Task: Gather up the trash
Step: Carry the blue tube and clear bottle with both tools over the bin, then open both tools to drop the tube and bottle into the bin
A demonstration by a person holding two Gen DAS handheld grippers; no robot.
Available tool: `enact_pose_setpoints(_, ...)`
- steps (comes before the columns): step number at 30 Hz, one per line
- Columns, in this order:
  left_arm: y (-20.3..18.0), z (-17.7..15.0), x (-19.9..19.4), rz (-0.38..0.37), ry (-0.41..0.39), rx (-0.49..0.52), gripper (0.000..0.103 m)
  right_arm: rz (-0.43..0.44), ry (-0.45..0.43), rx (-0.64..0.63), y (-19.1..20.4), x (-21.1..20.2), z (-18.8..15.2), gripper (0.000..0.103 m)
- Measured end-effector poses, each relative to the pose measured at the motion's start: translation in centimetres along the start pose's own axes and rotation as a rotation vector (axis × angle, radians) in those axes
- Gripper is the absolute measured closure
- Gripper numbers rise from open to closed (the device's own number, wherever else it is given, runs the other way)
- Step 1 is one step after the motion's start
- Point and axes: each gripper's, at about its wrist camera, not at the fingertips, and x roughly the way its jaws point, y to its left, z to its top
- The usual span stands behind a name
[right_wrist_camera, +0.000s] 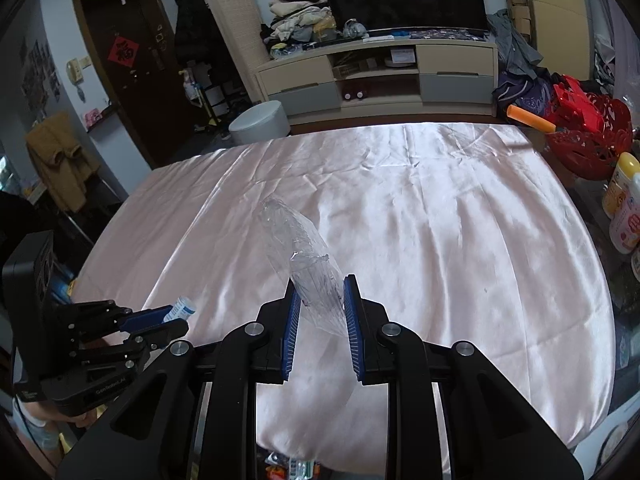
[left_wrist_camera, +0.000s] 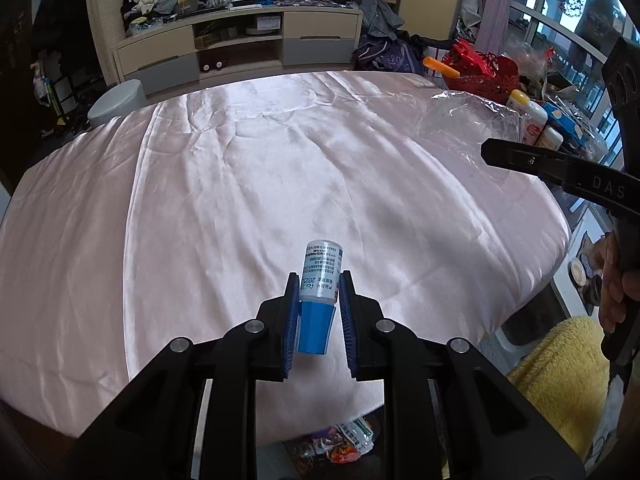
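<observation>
A small white bottle with a blue cap [left_wrist_camera: 318, 296] hangs above the pink satin tablecloth [left_wrist_camera: 240, 184], and my left gripper [left_wrist_camera: 319, 280] is shut on it near the neck. From the right wrist view the same bottle [right_wrist_camera: 183, 309] pokes out of the left gripper [right_wrist_camera: 176, 318] at the lower left. My right gripper [right_wrist_camera: 320, 284] is shut on a clear plastic wrapper [right_wrist_camera: 298, 240] that stands up from its pads over the cloth. That wrapper [left_wrist_camera: 472, 120] and one right gripper finger [left_wrist_camera: 520, 158] show at the right of the left wrist view.
A red basket [right_wrist_camera: 588, 148] with toys and several bottles [right_wrist_camera: 626, 208] crowd the table's right side. Colourful wrappers [left_wrist_camera: 344, 442] lie below the table's near edge. A yellow towel [left_wrist_camera: 560, 364] sits lower right. A TV cabinet [right_wrist_camera: 376, 76] and grey stool [right_wrist_camera: 260, 122] stand beyond the table.
</observation>
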Motion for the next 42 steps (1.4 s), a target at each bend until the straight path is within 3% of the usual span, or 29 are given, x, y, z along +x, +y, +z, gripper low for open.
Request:
enact_pose_setpoints(9, -0.5, -7.2, -4.1, -0.003, 0.008, -0.044, 0.084, 0.041, 0.040, 0.005, 2.7, -3.2, -7.0, 0.080)
enact_pose_setpoints(17, -1.1, -12.9, -5.1, -0.023, 0.034, -0.065, 0.084, 0.068, 0.119, 0.024, 4.0, -2.8, -12.7, 0.080)
enact_pose_setpoints(28, -1.6, -19.1, -1.5, -0.039, 0.140, -0.109, 0.084, 0.062, 0.238, 0.011, 5.7, 0.3, -18.8, 0.080)
enact_pose_setpoints(34, -2.1, -21.5, 1.7, -0.067, 0.217, -0.133, 0.084, 0.066, 0.359, 0.017, 6.0, 3.5, -22.2, 0.080)
enact_pose_setpoints(38, -2.6, -22.9, 3.9, -0.072, 0.278, -0.130, 0.084, 0.045, 0.425, 0.018, 5.9, 5.4, -23.5, 0.080)
enact_pose_setpoints(42, -2.5, -23.4, 5.0, -0.079, 0.307, -0.142, 0.084, 0.038, 0.437, 0.015, 6.4, 6.3, -23.2, 0.078)
